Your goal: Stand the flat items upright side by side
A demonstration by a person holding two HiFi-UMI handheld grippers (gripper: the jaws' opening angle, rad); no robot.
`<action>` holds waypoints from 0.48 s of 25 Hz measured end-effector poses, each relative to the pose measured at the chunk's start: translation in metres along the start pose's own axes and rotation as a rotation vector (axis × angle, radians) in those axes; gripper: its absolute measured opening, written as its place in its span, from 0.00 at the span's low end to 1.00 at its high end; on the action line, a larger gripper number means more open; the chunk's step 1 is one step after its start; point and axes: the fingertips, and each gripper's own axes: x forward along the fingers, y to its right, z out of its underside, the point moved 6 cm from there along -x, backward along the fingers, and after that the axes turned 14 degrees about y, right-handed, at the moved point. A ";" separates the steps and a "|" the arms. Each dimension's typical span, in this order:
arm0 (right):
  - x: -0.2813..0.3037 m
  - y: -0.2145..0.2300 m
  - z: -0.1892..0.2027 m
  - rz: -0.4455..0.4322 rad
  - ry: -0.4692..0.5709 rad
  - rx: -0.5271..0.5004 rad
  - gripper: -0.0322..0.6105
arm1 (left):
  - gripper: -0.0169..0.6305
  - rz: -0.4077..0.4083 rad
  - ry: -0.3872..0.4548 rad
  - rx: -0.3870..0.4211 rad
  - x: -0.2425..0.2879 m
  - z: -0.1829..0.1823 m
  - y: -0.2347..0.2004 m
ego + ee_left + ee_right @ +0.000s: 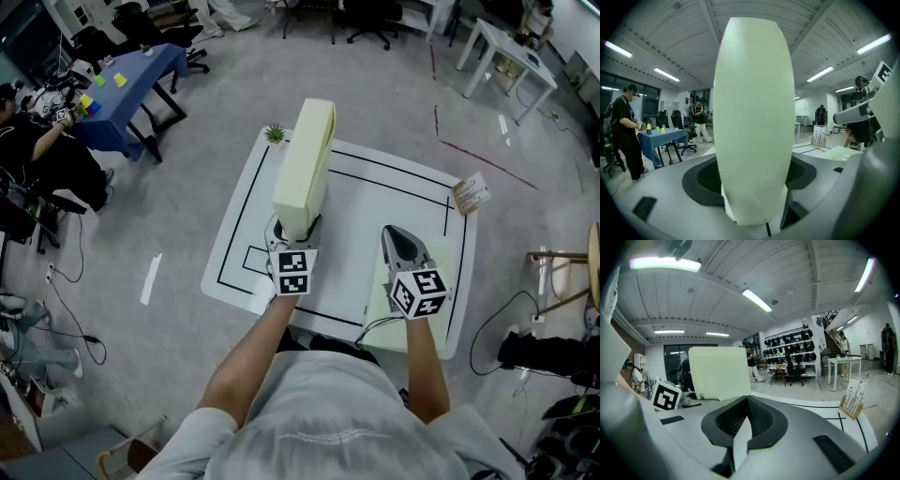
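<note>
1. White table (pixel 394 202) with black lines, office clutter behind. One pale slab (pixel 305 169) is stood upright, with the left gripper (pixel 295 225) jaws spread wide round its base, looks let go.
2. Right gripper (pixel 400 236) jaws are clamped shut on nothing, over the second slab (pixel 448 261), which is lying flat.
3. Next, probably: that one gets grabbed and stood alongside.

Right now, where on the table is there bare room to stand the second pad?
Bare: the middle of the table inside the black outline, between the upright pad and the card stand. Crowded: the near edge, where the left gripper, the right gripper and the flat-lying pad sit close together.
</note>
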 end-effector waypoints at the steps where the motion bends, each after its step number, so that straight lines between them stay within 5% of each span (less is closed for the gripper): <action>1: -0.002 0.000 0.000 0.003 0.002 0.003 0.09 | 0.56 0.000 -0.005 -0.006 -0.004 0.001 -0.001; 8: -0.020 -0.004 -0.006 0.024 0.012 0.024 0.11 | 0.57 0.030 -0.020 -0.047 -0.027 0.002 -0.002; 12: -0.032 -0.014 -0.016 0.071 0.040 -0.005 0.21 | 0.58 0.053 -0.038 -0.087 -0.044 -0.005 -0.006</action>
